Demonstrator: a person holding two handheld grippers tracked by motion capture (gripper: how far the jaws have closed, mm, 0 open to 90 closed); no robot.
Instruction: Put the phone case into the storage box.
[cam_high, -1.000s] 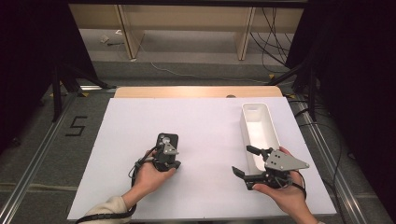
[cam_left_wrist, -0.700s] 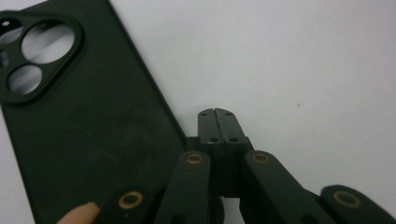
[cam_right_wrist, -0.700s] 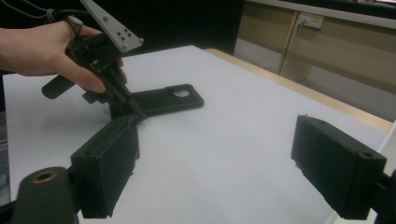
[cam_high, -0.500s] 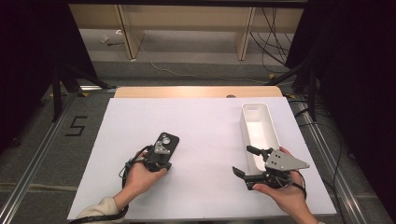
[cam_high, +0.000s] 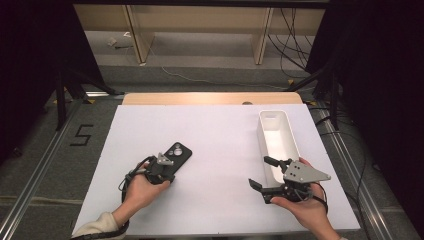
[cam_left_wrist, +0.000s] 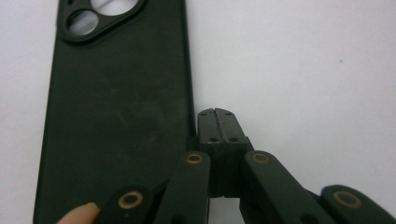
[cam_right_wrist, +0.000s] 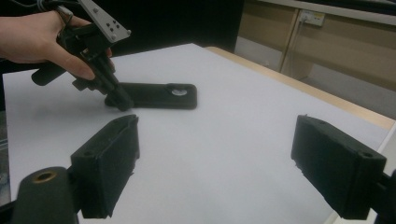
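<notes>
High view: white bench (cam_high: 220, 145), long white tray (cam_high: 278, 142) on its right side, black phone case (cam_high: 173, 156) lying flat left of centre. Right gripper (cam_high: 265, 174) beside the tray, jaws spread. Left gripper (cam_left_wrist: 216, 122) jaws pressed together, tips at the case's edge.

The black two-jaw left gripper (cam_left_wrist: 215, 122) has flat linkage arms pinned with brass-ringed rivets, and small screws dot its blocky tips. At lower right of the high view, the black right gripper (cam_high: 264, 172) carries a grey three-cornered plate with dark holes, and its thick rectangular pads (cam_right_wrist: 113, 156) look matte and rough-edged. A cream sleeve cuff (cam_high: 97, 226) shows at lower left, with a black cable looping beside that hand.
</notes>
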